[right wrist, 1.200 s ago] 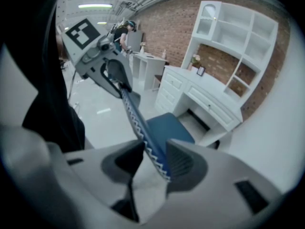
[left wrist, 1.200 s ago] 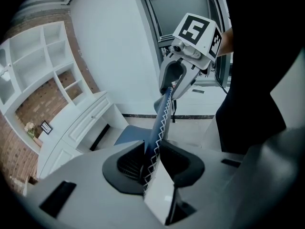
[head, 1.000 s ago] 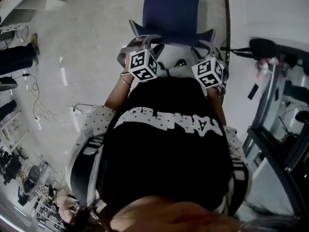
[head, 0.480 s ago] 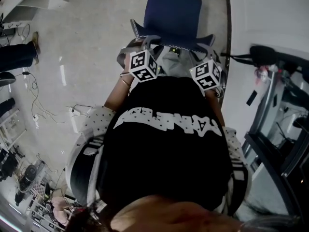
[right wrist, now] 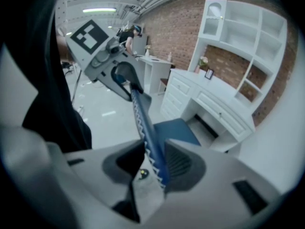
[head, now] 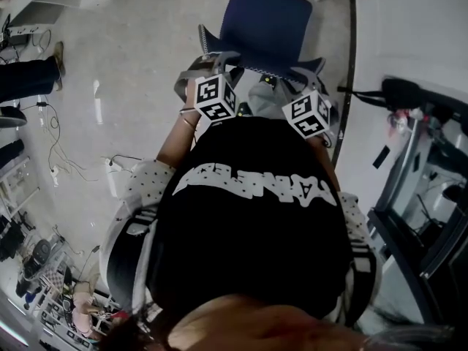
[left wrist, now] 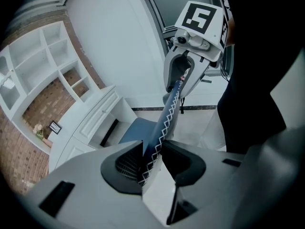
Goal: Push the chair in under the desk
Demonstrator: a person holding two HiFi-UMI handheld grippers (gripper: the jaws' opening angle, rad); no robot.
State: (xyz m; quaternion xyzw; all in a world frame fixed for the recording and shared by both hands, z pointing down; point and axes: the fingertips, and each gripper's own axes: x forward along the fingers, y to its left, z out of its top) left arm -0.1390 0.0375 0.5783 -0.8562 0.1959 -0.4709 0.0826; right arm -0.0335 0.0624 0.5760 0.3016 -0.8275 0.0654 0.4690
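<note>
We are holding the blue chair (head: 269, 20) by the stitched top edge of its backrest (left wrist: 164, 123), one gripper at each end. The left gripper (left wrist: 153, 148) is easing its jaws wider while its pads are touching that edge. The right gripper (right wrist: 155, 149) is tightening on the same edge. The chair is standing just in front of the white desk (right wrist: 214, 101), not under it. Since a second ago its seat is showing slightly further right in the head view, and the right marker cube (head: 306, 115) is sitting closer inward.
</note>
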